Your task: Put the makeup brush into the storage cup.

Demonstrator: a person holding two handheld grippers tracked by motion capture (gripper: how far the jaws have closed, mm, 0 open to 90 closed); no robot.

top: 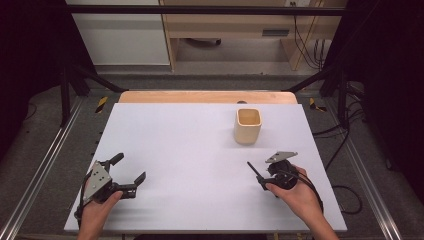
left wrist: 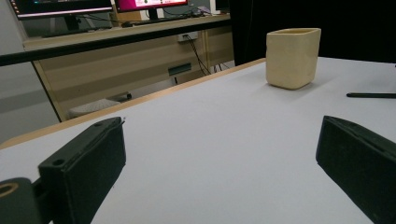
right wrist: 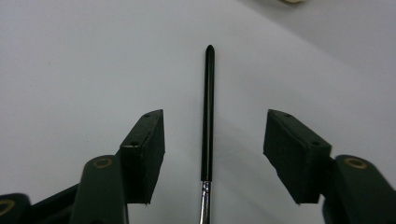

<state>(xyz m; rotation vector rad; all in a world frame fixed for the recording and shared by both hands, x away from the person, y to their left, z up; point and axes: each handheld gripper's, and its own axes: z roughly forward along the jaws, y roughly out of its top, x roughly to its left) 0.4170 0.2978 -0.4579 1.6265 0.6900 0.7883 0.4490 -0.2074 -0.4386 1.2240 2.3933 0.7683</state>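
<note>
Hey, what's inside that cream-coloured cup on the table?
The high view looks into the cup from above: bare inner walls and nothing sticking out. Its near wall hides part of the bottom. The black pen lies outside, on the table.

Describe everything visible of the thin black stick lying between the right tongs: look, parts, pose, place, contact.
The thin black stick with a silvery metal section is slender and glossy, tapering to a rounded black tip; near the camera the black part ends in a shiny metal ferrule, like a brush or pen. It lies flat on the white table, at its right near side, between the right tongs, whose pads stand clear of it on both sides. Its near end is hidden.
</note>
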